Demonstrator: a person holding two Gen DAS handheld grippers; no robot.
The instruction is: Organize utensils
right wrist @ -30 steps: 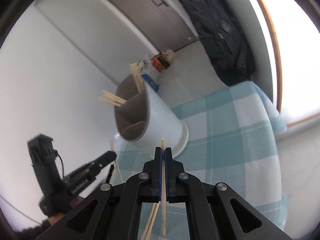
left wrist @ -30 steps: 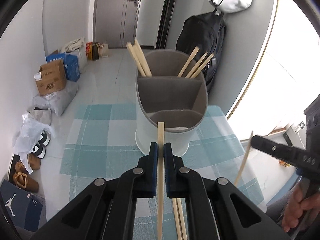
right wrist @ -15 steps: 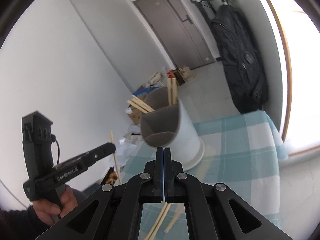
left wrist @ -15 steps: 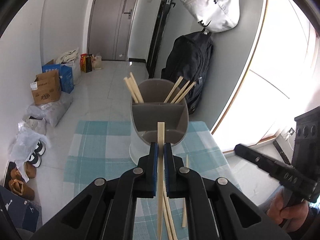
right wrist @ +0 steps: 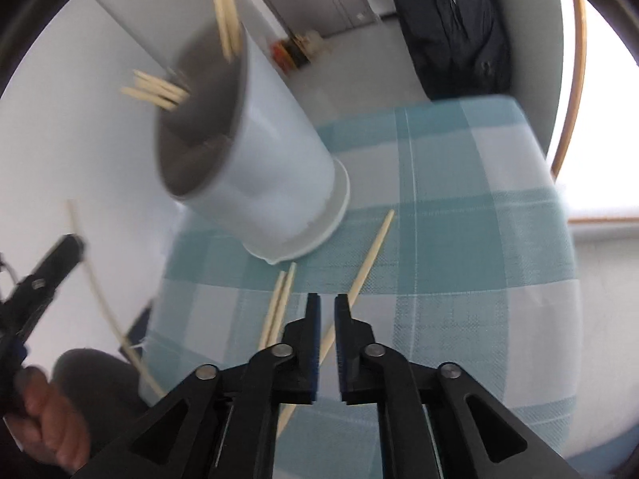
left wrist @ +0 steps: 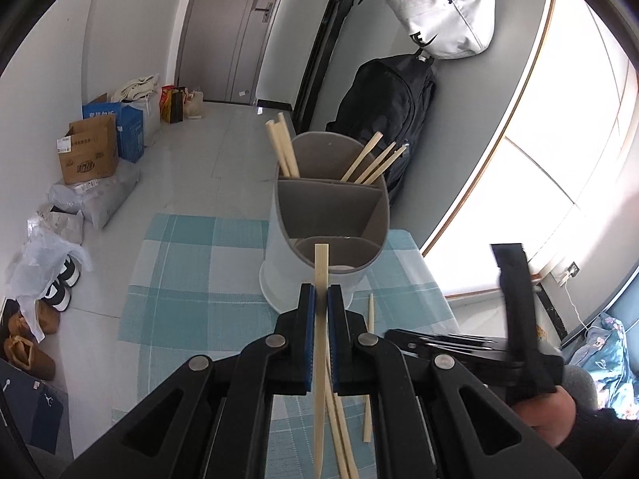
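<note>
The left gripper (left wrist: 321,293) is clamped on a chopstick (left wrist: 320,275) whose blunt end rises above the blue pads, in front of the holder (left wrist: 319,239). That holder is a pale tub with a grey divided insert, standing on a checked cloth (left wrist: 191,263). The left view looks down into it: two sticks (left wrist: 282,147) lean in the far left compartment, three more (left wrist: 375,161) in the far right, and the middle and near compartments show no sticks. It also shows the room behind: a door, boxes (left wrist: 90,151) and shoes on the floor, a black backpack (left wrist: 393,107) with a white bag (left wrist: 443,8) above it. The right gripper (left wrist: 403,341) comes in low from the right, with the hand (left wrist: 547,415) behind it.

The right view is blurred. Here the right gripper (right wrist: 327,303) has its jaws opening with a narrow gap and nothing between them. A single chopstick (right wrist: 369,259) lies on the cloth just behind its right finger, and a pair (right wrist: 279,303) lies side by side to the left, near the holder's base; the left view shows these only partly, behind the fingers. The left gripper (right wrist: 60,255) shows at the left edge with its held stick, over the person's hand (right wrist: 52,423)
</note>
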